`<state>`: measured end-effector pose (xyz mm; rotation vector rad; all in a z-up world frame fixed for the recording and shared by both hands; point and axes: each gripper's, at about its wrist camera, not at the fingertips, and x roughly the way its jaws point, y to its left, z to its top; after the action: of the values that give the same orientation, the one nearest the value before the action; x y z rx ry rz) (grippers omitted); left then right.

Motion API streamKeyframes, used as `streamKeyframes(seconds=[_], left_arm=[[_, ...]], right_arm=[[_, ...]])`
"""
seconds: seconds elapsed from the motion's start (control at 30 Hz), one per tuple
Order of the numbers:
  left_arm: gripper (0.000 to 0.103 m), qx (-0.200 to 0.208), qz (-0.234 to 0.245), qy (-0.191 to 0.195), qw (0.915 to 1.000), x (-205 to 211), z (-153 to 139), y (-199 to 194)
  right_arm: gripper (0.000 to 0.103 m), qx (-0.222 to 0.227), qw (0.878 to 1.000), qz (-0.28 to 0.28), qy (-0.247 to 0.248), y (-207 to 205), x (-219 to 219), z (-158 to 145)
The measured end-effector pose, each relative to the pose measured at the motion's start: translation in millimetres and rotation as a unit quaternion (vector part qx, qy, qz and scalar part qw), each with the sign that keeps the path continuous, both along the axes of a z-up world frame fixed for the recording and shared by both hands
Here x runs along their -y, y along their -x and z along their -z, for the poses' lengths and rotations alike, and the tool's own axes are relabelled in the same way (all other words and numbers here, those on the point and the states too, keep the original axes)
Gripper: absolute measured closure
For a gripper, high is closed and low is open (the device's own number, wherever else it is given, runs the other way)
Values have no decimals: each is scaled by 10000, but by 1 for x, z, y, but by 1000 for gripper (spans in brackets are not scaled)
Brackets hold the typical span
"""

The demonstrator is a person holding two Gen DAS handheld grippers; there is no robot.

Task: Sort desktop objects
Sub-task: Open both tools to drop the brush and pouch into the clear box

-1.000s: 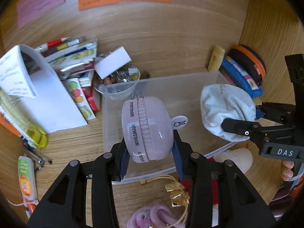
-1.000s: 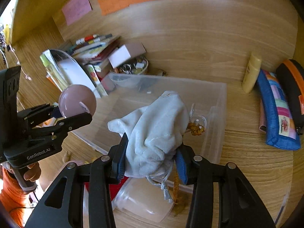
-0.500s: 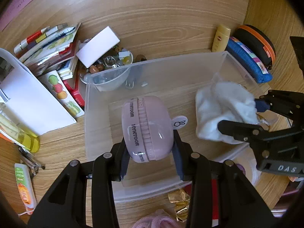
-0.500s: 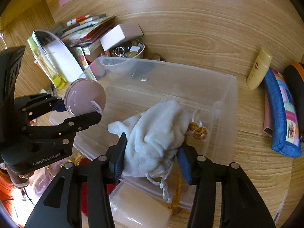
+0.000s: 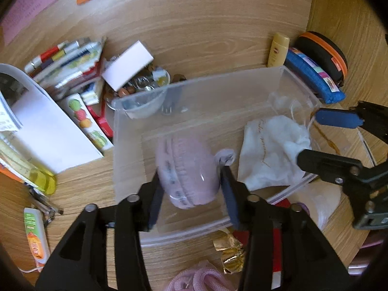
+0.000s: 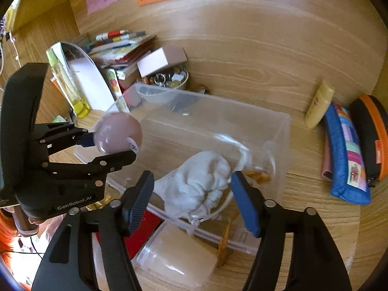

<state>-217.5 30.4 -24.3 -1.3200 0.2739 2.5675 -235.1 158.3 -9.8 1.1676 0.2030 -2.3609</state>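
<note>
Both grippers letting go over the clear bin (image 5: 242, 82)

Left gripper (image 5: 191, 189) and right gripper (image 6: 194, 194) have just been opening, released; pink case (image 5: 189, 169) and white pouch (image 6: 196, 186) lie loose between them, and the pouch, near the bin's front edge, may snag its trailing drawstring.

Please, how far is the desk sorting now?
Done: the white pouch is inside the clear bin; the right claw has just been opening and stands clear of it. In hand: the pink case is within the left claw over the bin; those jaws have just been opening too. Left: the blue pencil case, yellow tube and more lie outside the bin.
</note>
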Motion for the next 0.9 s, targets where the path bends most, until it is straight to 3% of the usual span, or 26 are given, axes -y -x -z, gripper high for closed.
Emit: streamKeyframes(seconds=[0.2, 0.27, 0.53, 0.9], left_arm=[[48, -311, -28, 18, 9995, -2, -23, -15], [39, -422, -50, -6, 9991, 0, -31, -21], [25, -1039, -201, -107, 9943, 13, -66, -60], [16, -1481, -415, -95, 9881, 30, -75, -118]], right_arm=[[25, -396, 9991, 137, 90, -21, -13, -18], [22, -534, 9982, 206, 152, -27, -19, -26], [20, -934, 9941, 460, 308, -52, -45, -48], [20, -832, 9932, 655, 474, -83, -65, -36]])
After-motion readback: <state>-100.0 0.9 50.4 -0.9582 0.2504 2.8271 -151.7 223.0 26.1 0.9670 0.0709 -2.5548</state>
